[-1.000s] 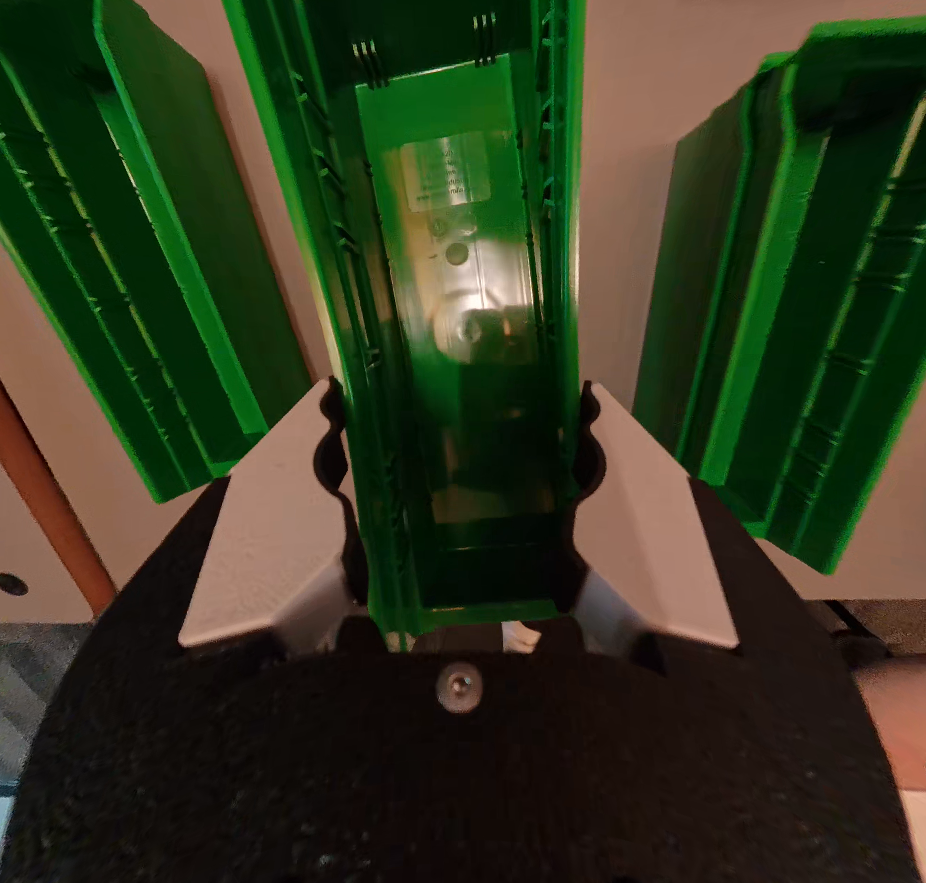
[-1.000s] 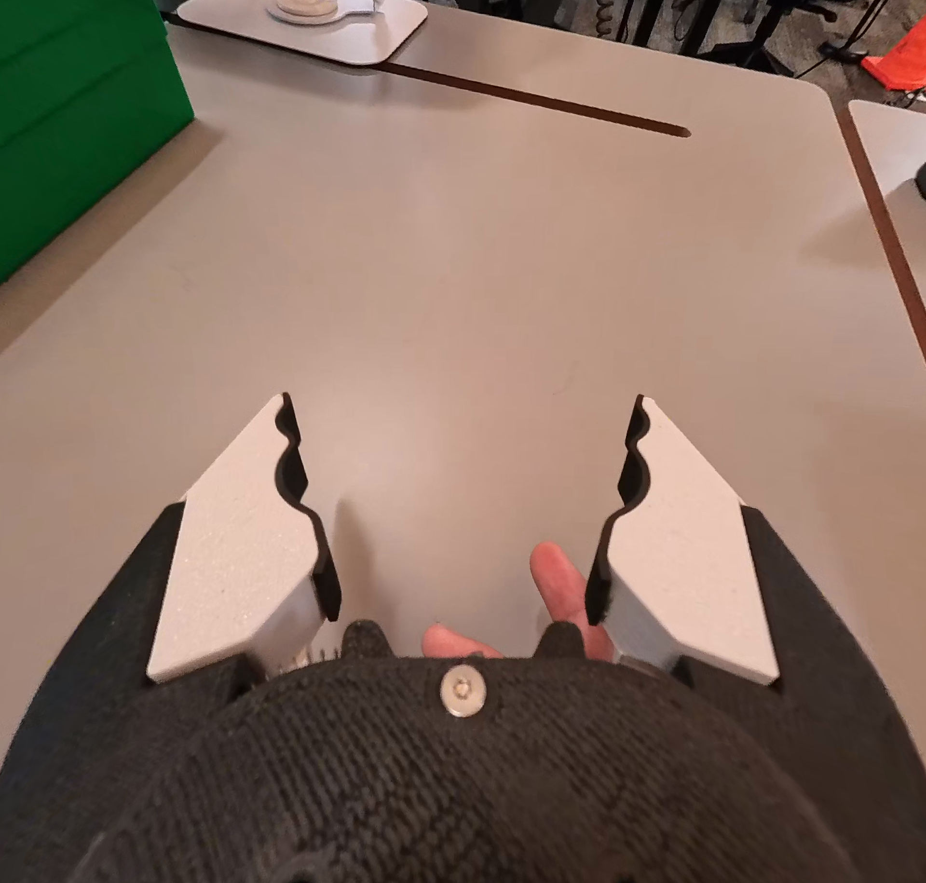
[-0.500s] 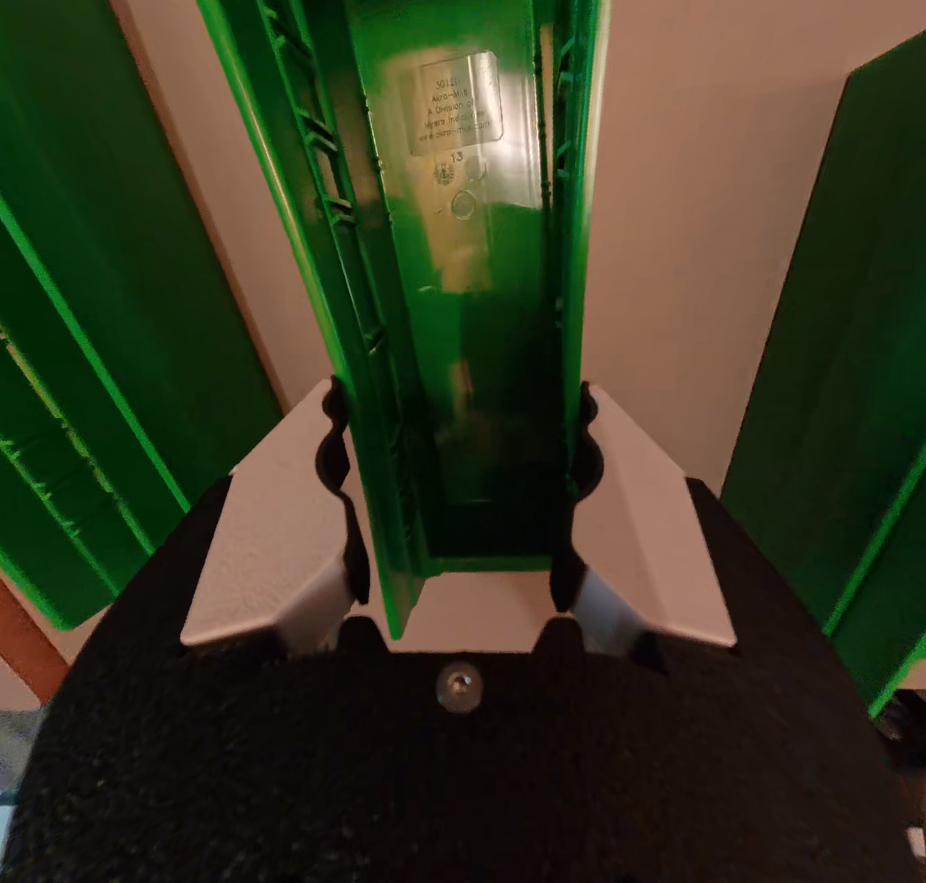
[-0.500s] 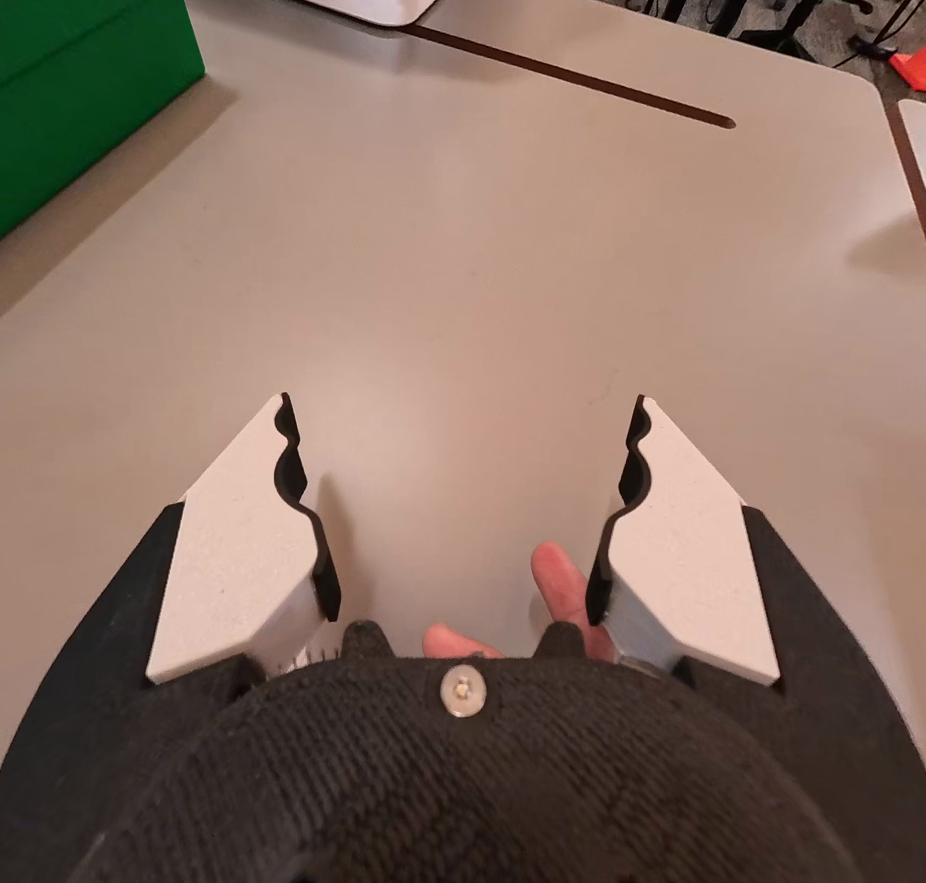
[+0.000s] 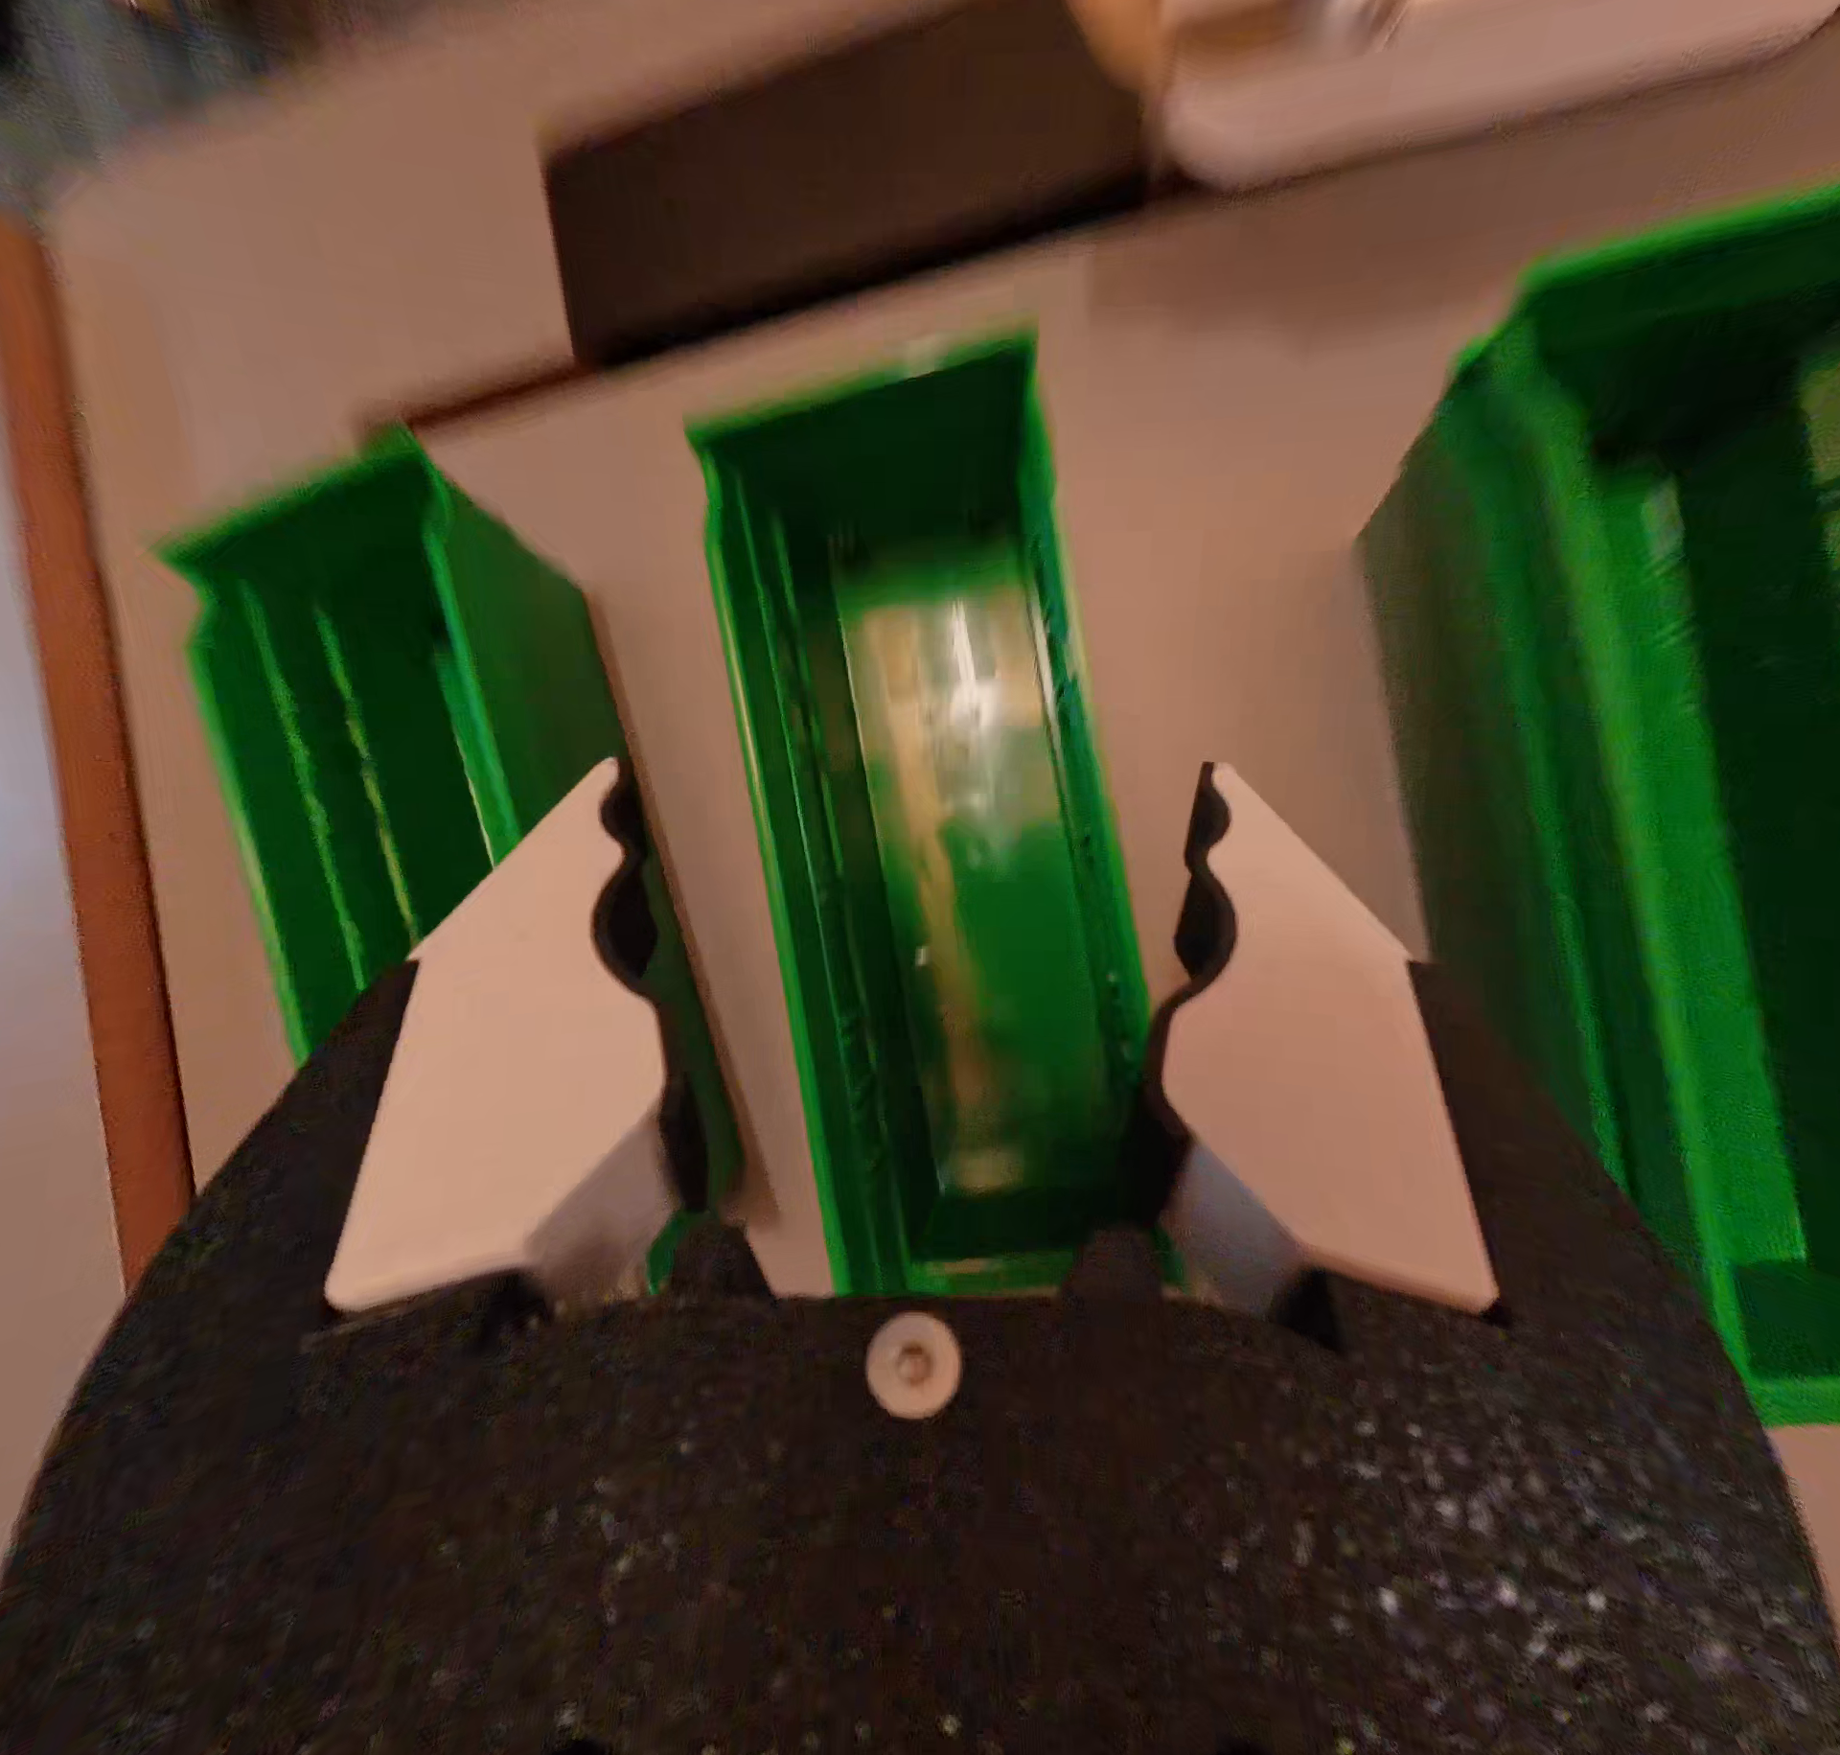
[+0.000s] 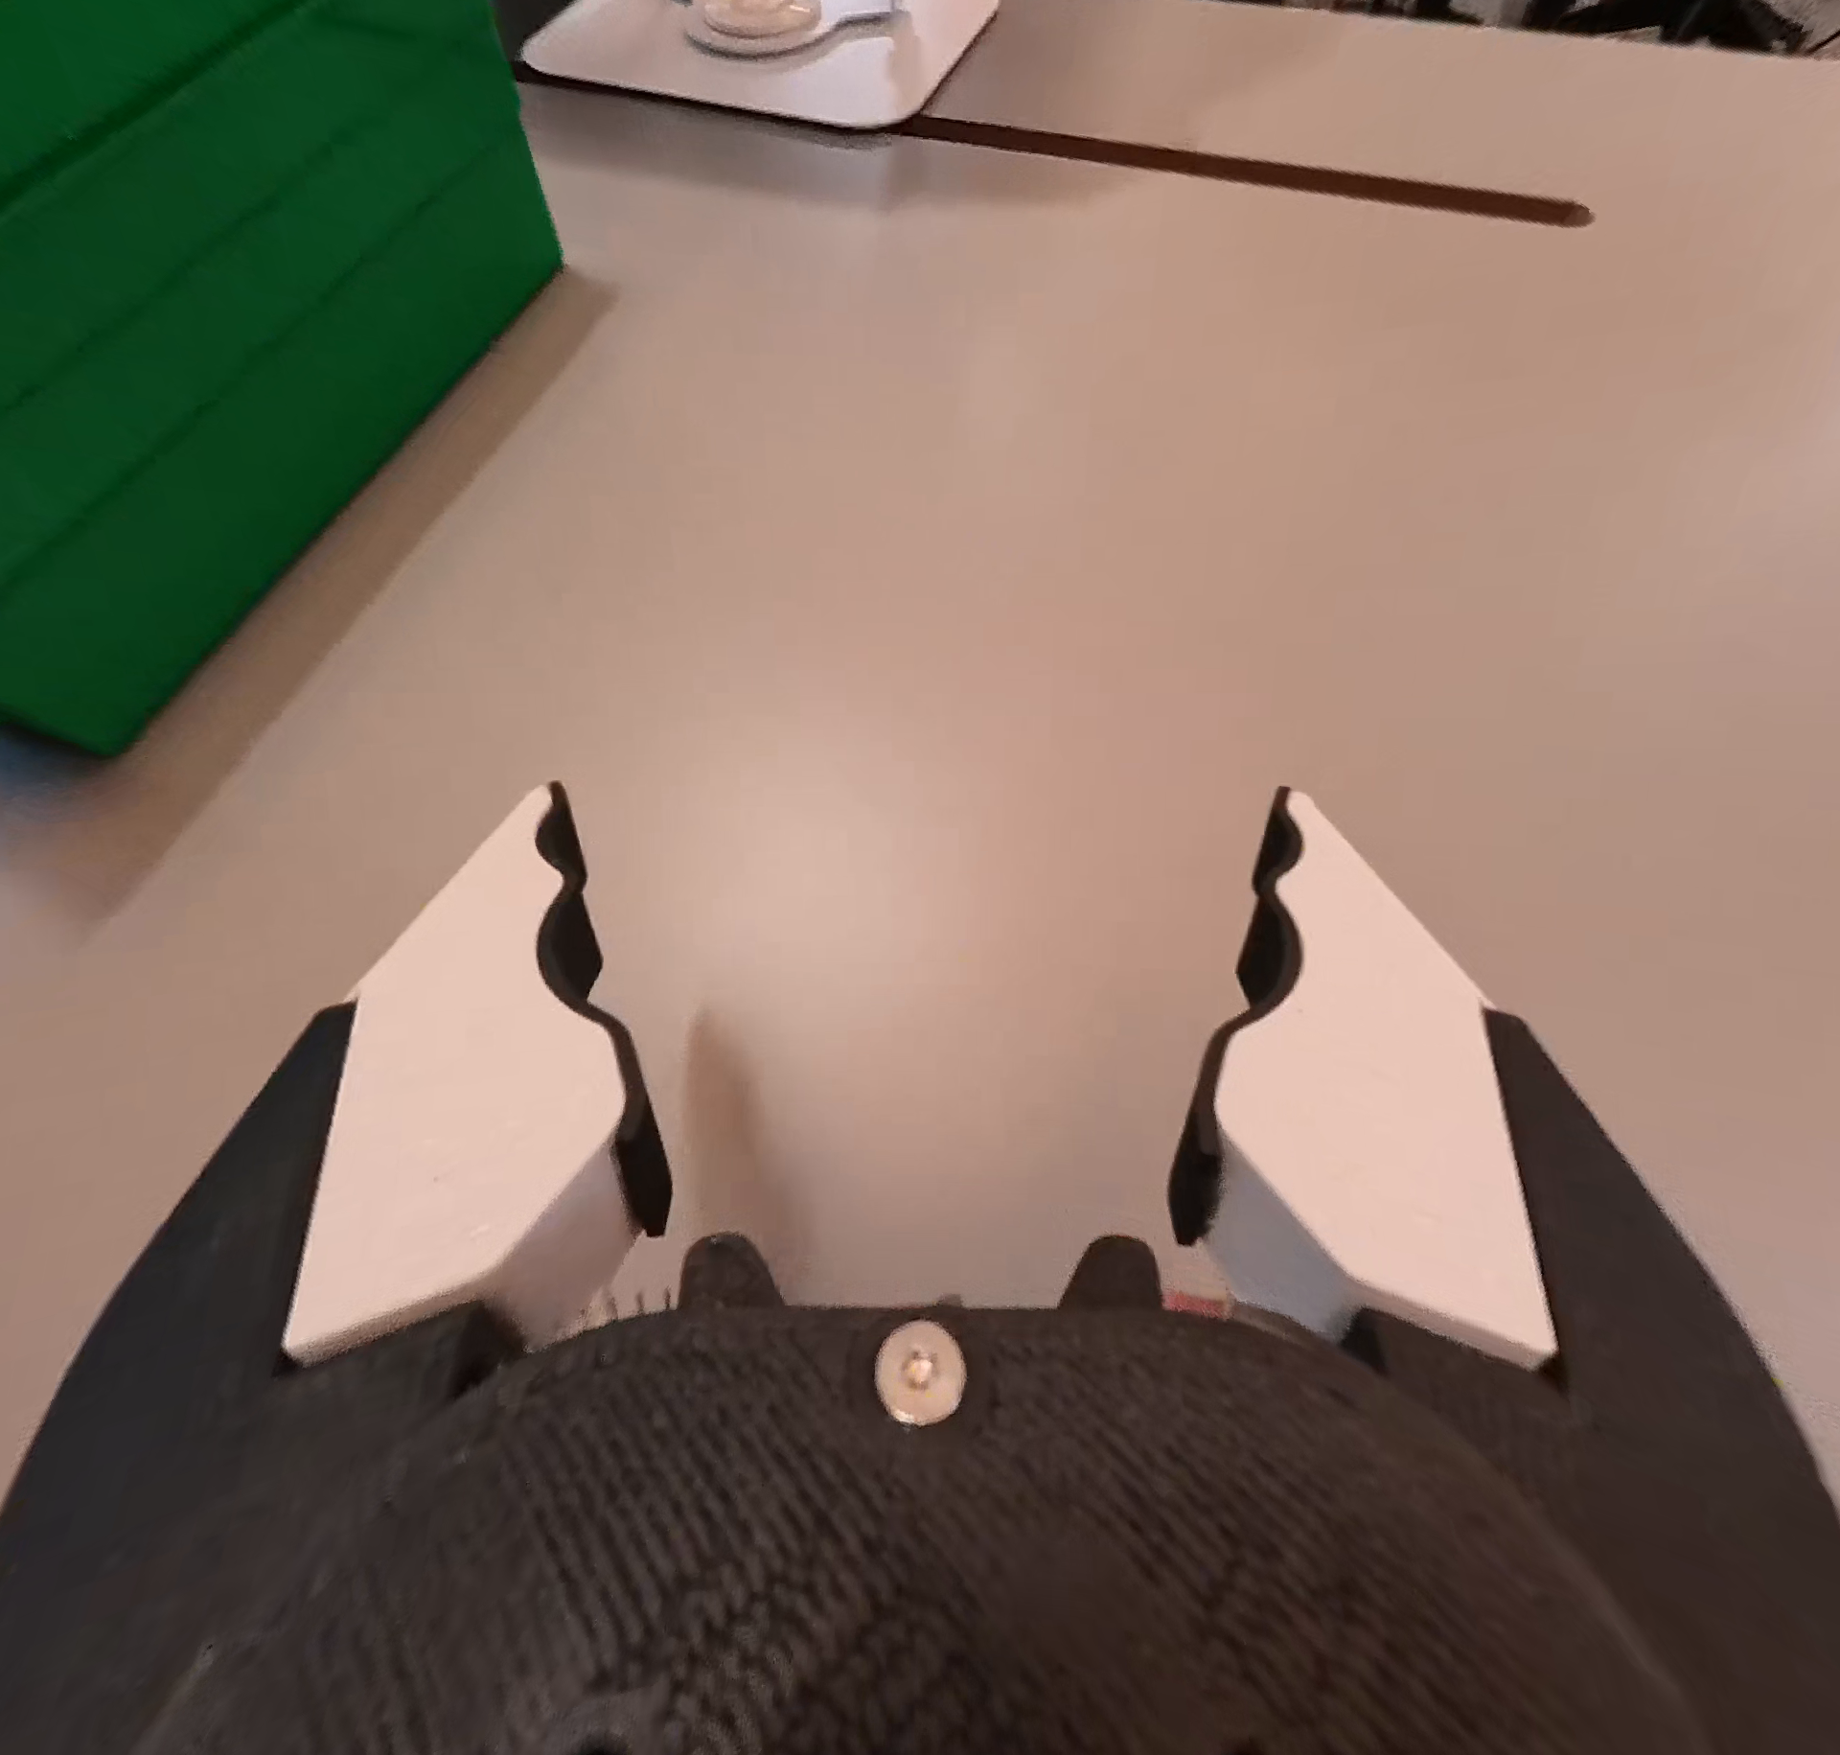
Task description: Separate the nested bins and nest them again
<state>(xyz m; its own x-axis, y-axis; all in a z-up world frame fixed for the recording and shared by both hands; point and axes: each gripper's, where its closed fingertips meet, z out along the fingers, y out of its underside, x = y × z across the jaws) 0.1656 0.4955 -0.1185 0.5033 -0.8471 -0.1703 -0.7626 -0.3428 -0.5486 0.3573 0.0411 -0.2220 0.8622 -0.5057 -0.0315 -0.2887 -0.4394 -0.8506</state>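
Three narrow green bins stand side by side on the beige table (image 5: pixel 1225 512) in the blurred left wrist view: a left bin (image 5: pixel 348 711), a middle bin (image 5: pixel 956 811) with a shiny floor, and a right bin (image 5: pixel 1643 711). My left gripper (image 5: pixel 908 781) is open and empty above the near end of the middle bin, its fingers apart from the bin's walls. My right gripper (image 6: pixel 916 796) is open and empty over bare table. A green bin's outer wall (image 6: pixel 229 313) stands to its far left.
A white flat stand base (image 6: pixel 797 54) sits at the table's far edge, with a dark slot (image 6: pixel 1245 179) running to its right. In the left wrist view a brown table edge (image 5: pixel 90 711) runs along the left and a dark box (image 5: pixel 846 213) lies behind the bins.
My left gripper has opened, let go of the middle bin and pulled back and up, so all three bins show whole. My right gripper has turned left, bringing the green bin closer.
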